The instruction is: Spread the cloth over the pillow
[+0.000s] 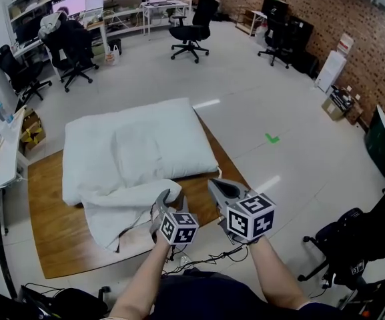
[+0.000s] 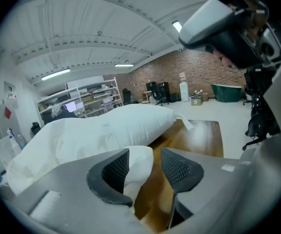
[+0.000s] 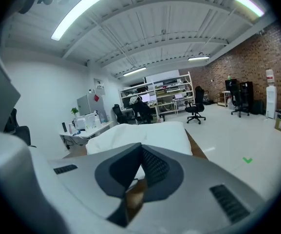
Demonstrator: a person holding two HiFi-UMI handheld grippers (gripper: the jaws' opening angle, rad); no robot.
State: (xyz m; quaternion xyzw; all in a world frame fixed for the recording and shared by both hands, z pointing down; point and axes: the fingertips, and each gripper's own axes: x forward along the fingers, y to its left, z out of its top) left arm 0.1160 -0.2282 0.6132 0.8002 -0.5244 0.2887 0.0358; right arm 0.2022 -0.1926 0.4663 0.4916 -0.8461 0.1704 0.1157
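Standing apart, the jaws of the left gripper [image 2: 145, 153] are seen w/ 1 fold of the white cloth [image 2: 137, 175] between them, laid against one pad and not pinched. The right gripper [image 3: 141, 150] is seen w/ jaws closed together, nothing betw. them. 2 grippers are counted, side by side at the bedding's near edge. 1 cloth is counted, bunched at the near-left corner, partly on the 1 white pillow [image 1: 139, 145], partly spilled onto the 1 wooden board [image 1: 49, 212] beneath. 1 green mark [image 1: 271, 138] is seen on the floor, well apart to the right.
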